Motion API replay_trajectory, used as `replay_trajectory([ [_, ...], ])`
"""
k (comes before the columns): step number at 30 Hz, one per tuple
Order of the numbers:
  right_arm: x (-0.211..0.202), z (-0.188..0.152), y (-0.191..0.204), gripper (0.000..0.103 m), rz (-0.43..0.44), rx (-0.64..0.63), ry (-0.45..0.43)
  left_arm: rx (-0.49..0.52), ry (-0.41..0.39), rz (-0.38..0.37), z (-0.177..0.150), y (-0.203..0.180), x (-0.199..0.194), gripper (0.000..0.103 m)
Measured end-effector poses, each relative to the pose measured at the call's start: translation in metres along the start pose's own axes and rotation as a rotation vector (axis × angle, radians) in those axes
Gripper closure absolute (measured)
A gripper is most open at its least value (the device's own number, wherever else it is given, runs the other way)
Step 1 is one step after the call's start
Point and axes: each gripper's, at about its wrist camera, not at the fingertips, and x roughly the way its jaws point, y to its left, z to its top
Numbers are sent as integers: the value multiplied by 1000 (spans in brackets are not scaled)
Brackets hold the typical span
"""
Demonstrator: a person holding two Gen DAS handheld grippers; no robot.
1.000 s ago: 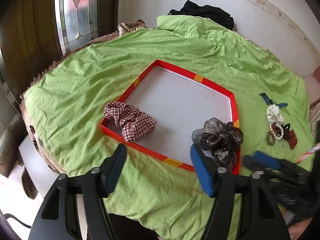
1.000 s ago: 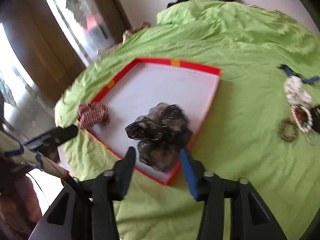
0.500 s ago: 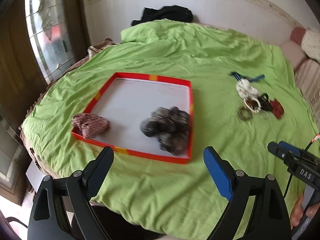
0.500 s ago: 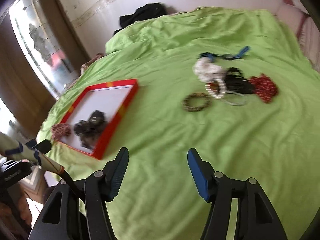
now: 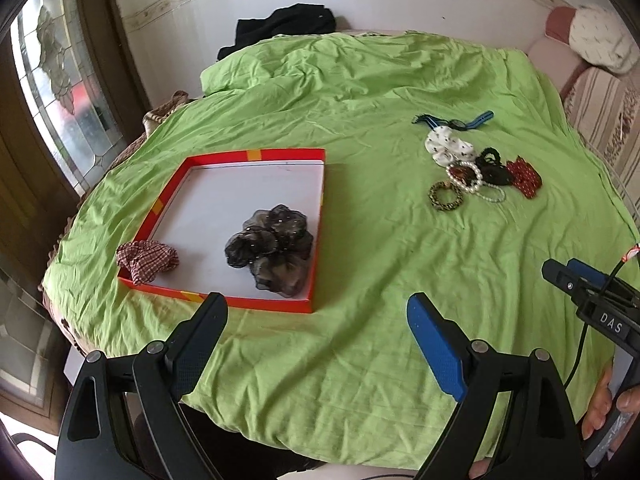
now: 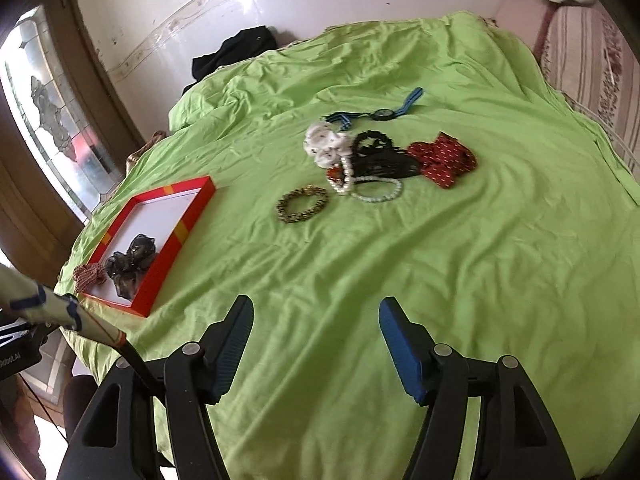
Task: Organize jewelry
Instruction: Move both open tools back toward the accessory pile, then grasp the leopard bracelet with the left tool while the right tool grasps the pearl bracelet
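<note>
A red-rimmed tray point(image 5: 320, 216) point(image 6: 182, 232) lies on the green sheet. In it sit a dark sheer scrunchie point(image 5: 272, 248) point(image 6: 130, 262) and a plaid scrunchie point(image 5: 146, 260) point(image 6: 89, 274) at its near left corner. A pile to the right holds a leopard-print bracelet point(image 5: 446, 196) point(image 6: 302, 204), pearl bracelets point(image 5: 470, 176) point(image 6: 372, 192), a white scrunchie point(image 5: 448, 146) point(image 6: 326, 142), a black scrunchie point(image 5: 494, 168) point(image 6: 380, 156), a red scrunchie point(image 5: 524, 176) point(image 6: 442, 158) and a blue-strapped watch point(image 5: 456, 121) point(image 6: 384, 114). My left gripper point(image 5: 316, 324) is open and empty near the tray's front edge. My right gripper point(image 6: 316, 320) is open and empty, well short of the pile.
The bed's green sheet point(image 5: 380, 280) spreads around the tray and pile. A black garment point(image 5: 280, 28) lies at the far edge by the wall. A window point(image 5: 60, 92) stands at left, a striped sofa point(image 5: 600, 120) at right. The right gripper's body point(image 5: 592, 300) shows at the left view's edge.
Both grippers have pulled back from the tray and turned right. The dark scrunchie, between the right gripper's fingers a second ago, now lies in the tray; the right gripper faces the pile.
</note>
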Motion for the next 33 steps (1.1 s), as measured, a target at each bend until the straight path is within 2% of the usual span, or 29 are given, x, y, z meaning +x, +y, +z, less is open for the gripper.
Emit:
replay_trajectory([
  [8,3,-4,-23,33,-17,43,2,32,17,-24,5,-15,7,12],
  [10,6,-4,-31,33,-29,57,6,28,35,-62,9,-18,13,13],
  [16,11,2,-50,33,-57,87,8,-26,116,-237,30,-32,46,13],
  [19,18,7,-61,33,-68,104,17,-37,155,-300,43,-47,71,24],
  [21,23,11,-69,33,-66,119,25,-46,183,-343,54,-60,92,40],
  [24,34,25,-78,33,-43,142,30,-79,219,-385,68,-74,127,53],
  [28,52,51,-81,33,10,154,26,-144,243,-399,85,-82,173,54],
  [33,86,82,-73,33,82,138,40,-122,245,-413,99,-96,211,60],
])
